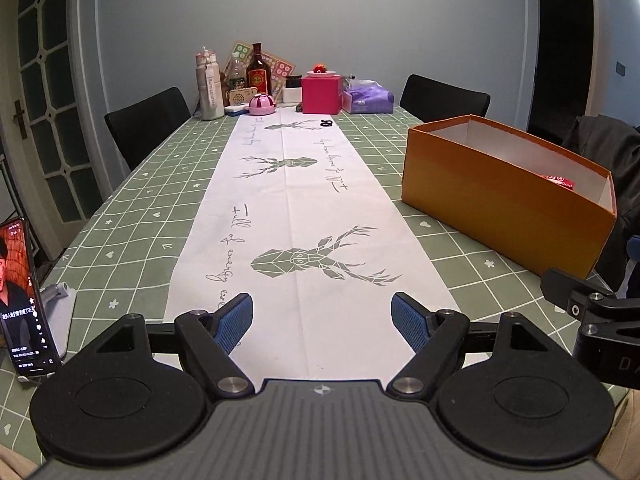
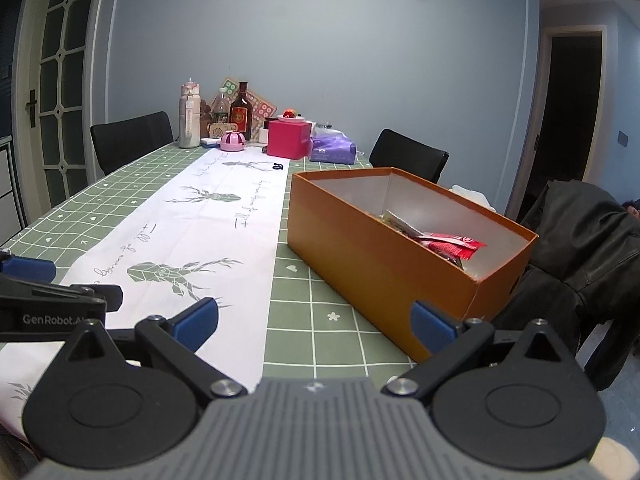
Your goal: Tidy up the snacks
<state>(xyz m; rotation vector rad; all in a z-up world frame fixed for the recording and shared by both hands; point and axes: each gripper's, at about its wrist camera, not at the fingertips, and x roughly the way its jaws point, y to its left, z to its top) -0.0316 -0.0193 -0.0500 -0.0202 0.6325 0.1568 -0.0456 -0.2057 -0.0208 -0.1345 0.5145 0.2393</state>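
- Left gripper: fingers spread wide, blue pads facing each other, nothing between them. Held low over the white table runner.
- Right gripper: fingers also spread wide, nothing held. Sits over green checked tablecloth at the near table edge.
- Orange box: lid off, on the tablecloth just ahead-right of the right gripper; its near corner lies close to the right-hand finger. From the left gripper it sits well ahead and to the right, beside the runner.
- Snacks: red packet lies inside the box w/ other wrappers under it; types unclear. In left wrist view only a red sliver shows over the box wall.
- Phone: on a stand, screen lit, left of the left-hand finger.
- Far end of table, well ahead of both grippers: bottles, pink box, purple tissue pack, misc. clutter.
- Black chairs on both sides of the table.
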